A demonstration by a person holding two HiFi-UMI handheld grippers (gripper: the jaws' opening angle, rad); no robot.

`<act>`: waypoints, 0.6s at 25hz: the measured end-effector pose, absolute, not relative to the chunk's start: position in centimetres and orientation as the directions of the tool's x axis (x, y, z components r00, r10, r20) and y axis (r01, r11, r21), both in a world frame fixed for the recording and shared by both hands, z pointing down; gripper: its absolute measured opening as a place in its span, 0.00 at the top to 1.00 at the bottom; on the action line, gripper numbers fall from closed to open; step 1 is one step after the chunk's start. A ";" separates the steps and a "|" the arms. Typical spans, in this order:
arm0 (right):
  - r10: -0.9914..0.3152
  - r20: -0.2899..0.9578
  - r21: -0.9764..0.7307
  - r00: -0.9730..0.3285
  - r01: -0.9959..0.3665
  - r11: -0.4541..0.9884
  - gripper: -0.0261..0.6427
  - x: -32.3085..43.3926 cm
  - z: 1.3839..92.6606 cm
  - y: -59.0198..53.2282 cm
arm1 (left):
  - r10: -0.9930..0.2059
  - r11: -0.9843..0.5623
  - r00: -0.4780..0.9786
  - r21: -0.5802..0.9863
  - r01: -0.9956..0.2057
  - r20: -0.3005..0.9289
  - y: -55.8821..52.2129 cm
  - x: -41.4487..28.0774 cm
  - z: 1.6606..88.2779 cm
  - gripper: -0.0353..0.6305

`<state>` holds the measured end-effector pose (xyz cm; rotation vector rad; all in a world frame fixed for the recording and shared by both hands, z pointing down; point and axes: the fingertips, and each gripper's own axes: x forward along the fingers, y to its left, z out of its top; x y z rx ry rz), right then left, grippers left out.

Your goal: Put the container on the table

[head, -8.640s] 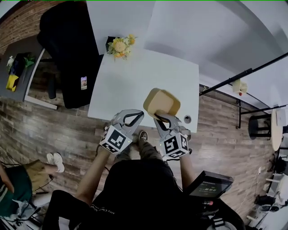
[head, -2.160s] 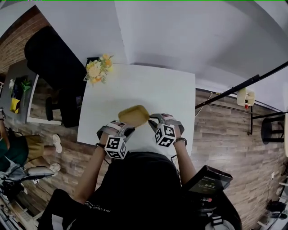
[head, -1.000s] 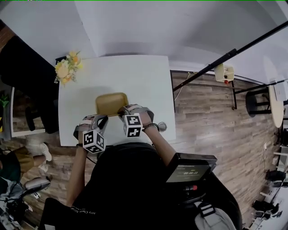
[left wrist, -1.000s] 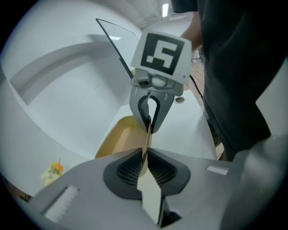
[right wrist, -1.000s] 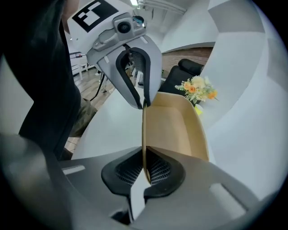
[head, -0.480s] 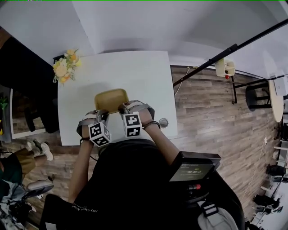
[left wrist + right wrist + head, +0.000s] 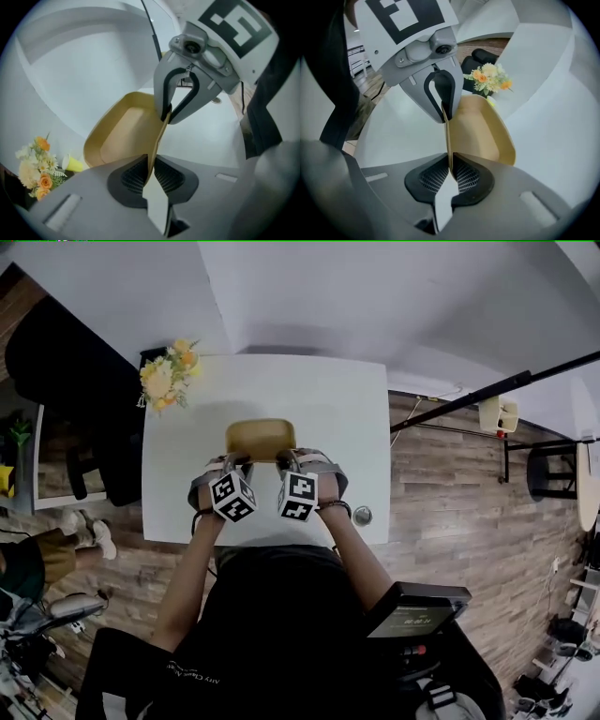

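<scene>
Head view: white desk [image 7: 328, 399], flowers [image 7: 167, 374] at corner, plank floor [image 7: 450, 484]. Down-tilted left hand-held gripper [image 7: 238, 463] and right hand-held gripper [image 7: 285, 458] clamp container [image 7: 261, 435] rim; left jaws just loosened slightly.

— What stands ahead of the tools?
— The container [image 7: 260, 438] spans from the left gripper [image 7: 236, 462] to the right gripper [image 7: 286, 460]. Each has its rim pinched between its jaws, and the left's have just been opening a little. Beyond it lies bare table [image 7: 323, 399].
— And sideways?
— Flowers [image 7: 167, 374] and a yellow cup [image 7: 72, 163] stand well out left of the left gripper. Right of the right gripper is open tabletop, with a small round fitting [image 7: 362, 516] near the edge.
</scene>
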<state>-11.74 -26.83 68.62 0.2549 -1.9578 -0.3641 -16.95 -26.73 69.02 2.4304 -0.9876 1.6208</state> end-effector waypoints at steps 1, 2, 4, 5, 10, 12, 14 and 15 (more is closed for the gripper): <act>-0.350 0.851 0.365 -0.392 -0.038 0.930 0.90 -11.8 68.8 -27.7 | -0.472 -0.785 0.249 -0.275 -0.554 0.846 -27.7 -17.1 69.2 0.88; -0.355 0.852 0.361 -0.385 -0.059 0.931 0.90 -11.9 69.0 -28.5 | -0.469 -0.782 0.256 -0.262 -0.566 0.845 -28.5 -17.2 69.5 0.88; -0.358 0.854 0.351 -0.377 -0.089 0.932 0.89 -12.2 69.7 -29.9 | -0.462 -0.779 0.273 -0.238 -0.580 0.844 -29.8 -17.4 70.2 0.88; -0.356 0.857 0.345 -0.373 -0.097 0.933 0.89 -12.4 70.1 -30.4 | -0.456 -0.778 0.280 -0.225 -0.587 0.845 -30.3 -17.6 70.6 0.88; -0.316 0.877 0.291 -0.362 -0.122 0.949 0.89 -13.0 72.8 -31.6 | -0.407 -0.781 0.279 -0.173 -0.600 0.870 -31.6 -18.2 73.3 0.87; -0.308 0.884 0.275 -0.351 -0.141 0.951 0.88 -13.0 73.9 -32.0 | -0.388 -0.787 0.280 -0.157 -0.597 0.878 -31.8 -18.2 74.4 0.87; -0.294 0.895 0.255 -0.336 -0.156 0.954 0.88 -12.8 75.0 -32.2 | -0.368 -0.796 0.280 -0.144 -0.588 0.887 -31.8 -18.1 75.3 0.87; -0.286 0.899 0.244 -0.331 -0.163 0.956 0.87 -12.8 75.5 -32.2 | -0.359 -0.801 0.281 -0.139 -0.582 0.890 -31.8 -18.0 75.7 0.87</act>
